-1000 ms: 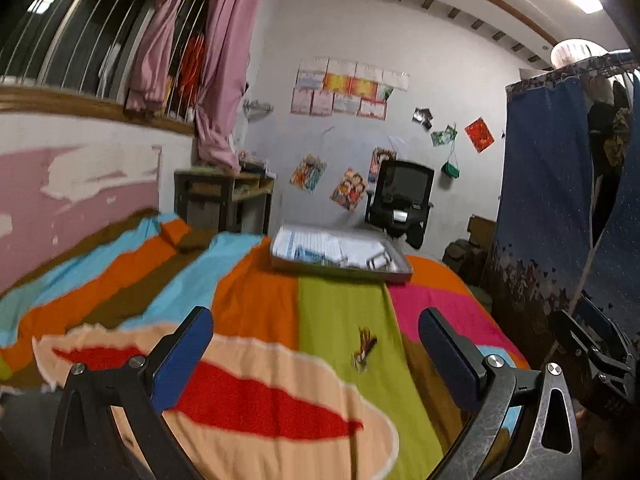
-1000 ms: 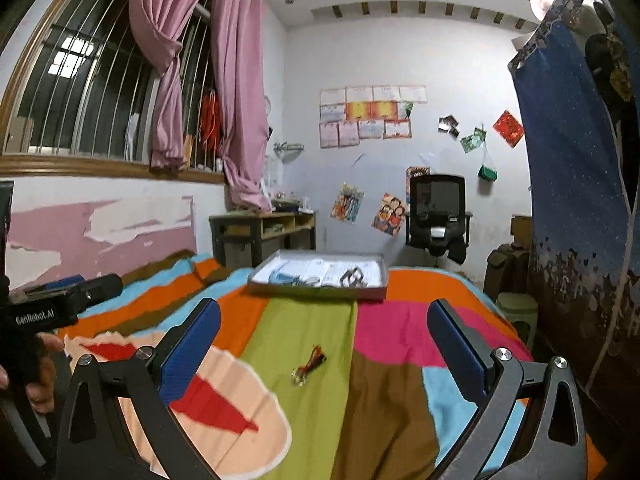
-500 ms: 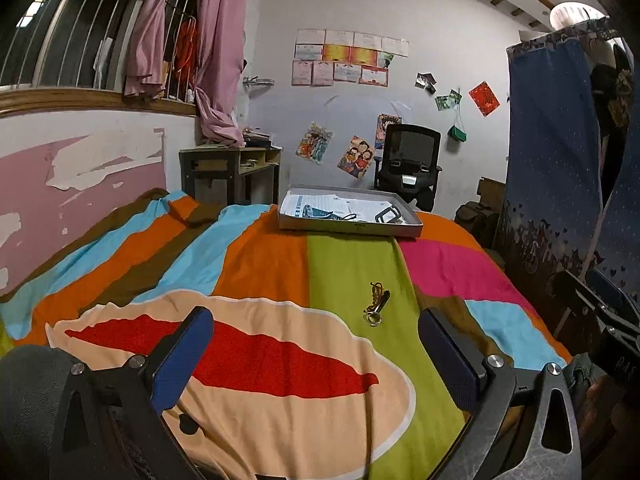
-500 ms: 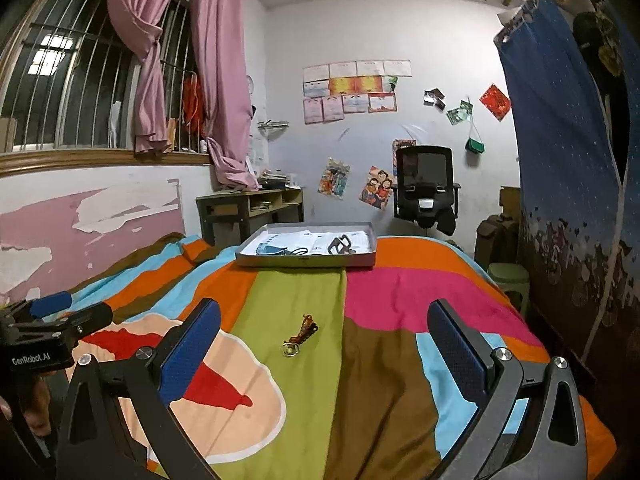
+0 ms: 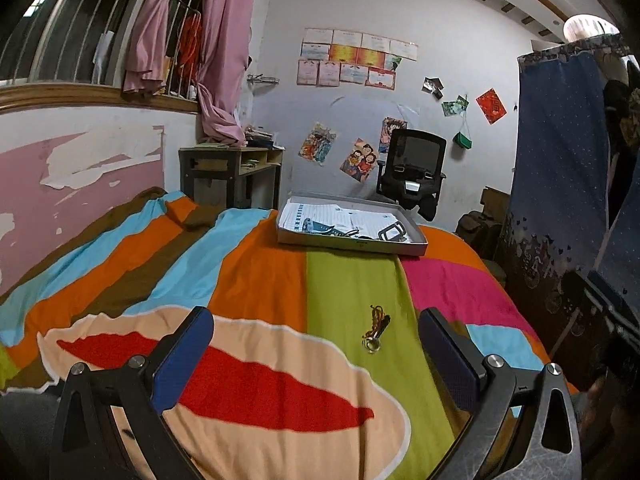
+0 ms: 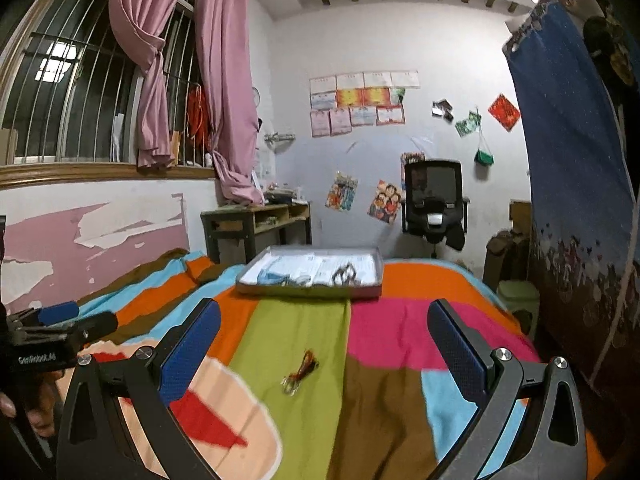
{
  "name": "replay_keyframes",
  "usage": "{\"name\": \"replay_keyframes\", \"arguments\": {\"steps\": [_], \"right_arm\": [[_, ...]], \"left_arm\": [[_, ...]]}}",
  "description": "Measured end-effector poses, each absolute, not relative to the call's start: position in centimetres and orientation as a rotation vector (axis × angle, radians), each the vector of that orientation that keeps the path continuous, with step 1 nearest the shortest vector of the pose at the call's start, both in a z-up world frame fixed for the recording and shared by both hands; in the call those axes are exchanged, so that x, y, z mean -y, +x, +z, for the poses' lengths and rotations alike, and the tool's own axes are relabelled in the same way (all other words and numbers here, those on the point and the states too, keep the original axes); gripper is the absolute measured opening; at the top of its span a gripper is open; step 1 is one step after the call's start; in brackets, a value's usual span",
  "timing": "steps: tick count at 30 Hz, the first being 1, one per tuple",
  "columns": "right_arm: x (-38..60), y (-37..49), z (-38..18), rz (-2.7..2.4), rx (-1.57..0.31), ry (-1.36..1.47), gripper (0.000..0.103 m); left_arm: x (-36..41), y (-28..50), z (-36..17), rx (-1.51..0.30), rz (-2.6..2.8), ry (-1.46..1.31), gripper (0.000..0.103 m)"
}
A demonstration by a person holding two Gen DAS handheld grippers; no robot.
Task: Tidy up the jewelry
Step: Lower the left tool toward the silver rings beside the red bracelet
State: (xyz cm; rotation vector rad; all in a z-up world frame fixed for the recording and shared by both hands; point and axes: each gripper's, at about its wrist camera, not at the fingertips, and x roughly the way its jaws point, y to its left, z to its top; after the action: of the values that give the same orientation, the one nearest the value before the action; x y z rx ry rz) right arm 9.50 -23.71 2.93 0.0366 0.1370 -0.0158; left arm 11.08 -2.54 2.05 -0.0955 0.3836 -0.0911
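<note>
Two grippers are in front of us, and both have the jaws spread wide with nothing between them. Our left gripper (image 5: 316,348) hangs over the near part of the bedspread (image 5: 256,280), above the cream patch with the red shape. Our right gripper (image 6: 324,344) hangs over the near edge too, more to the right side, above the green, brown and pink stripes. In the right wrist view we see also the left gripper (image 6: 60,324) from the side, at the left edge of the bed, with a hand (image 6: 24,408) around its handle.

One small piece of jewelry (image 5: 376,330) — a bundle of dark and orange cords with a metal ring at its near end — lies on the green stripe, about in the middle of the bed and well apart from both grippers. In the right wrist view the same piece (image 6: 300,372) is blurred, so we cannot tell its details there.

At the far edge of the bedspread stands a shallow grey tray (image 5: 352,244). It is lined with printed paper, and inside are some small items: something blue on the left, a dark buckle-like piece on the right. What exactly they are, we cannot tell. Behind the bed are a black office chair (image 5: 412,164) and a wooden desk (image 5: 228,168) by the wall.
</note>
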Motion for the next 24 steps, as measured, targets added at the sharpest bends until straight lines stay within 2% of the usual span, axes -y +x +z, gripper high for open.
{"name": "replay_keyframes", "arguments": {"steps": [7, 13, 22, 24], "right_arm": [[24.6, 15.7, 5.7, -0.028, -0.122, -0.013, 0.102], [26.3, 21.7, 6.1, 0.021, -0.153, 0.012, 0.102], [27.9, 29.7, 0.3, 0.136, -0.353, 0.062, 0.1], [28.0, 30.5, -1.6, 0.155, -0.396, 0.053, 0.096]], "left_arm": [[4.1, 18.1, 3.1, -0.467, -0.153, -0.011, 0.103], [4.6, 23.2, 2.0, -0.493, -0.204, 0.007, 0.103], [6.6, 29.0, -3.7, -0.633, -0.316, 0.034, 0.102], [6.9, 29.6, -4.6, -0.659, -0.335, 0.039, 0.096]]}}
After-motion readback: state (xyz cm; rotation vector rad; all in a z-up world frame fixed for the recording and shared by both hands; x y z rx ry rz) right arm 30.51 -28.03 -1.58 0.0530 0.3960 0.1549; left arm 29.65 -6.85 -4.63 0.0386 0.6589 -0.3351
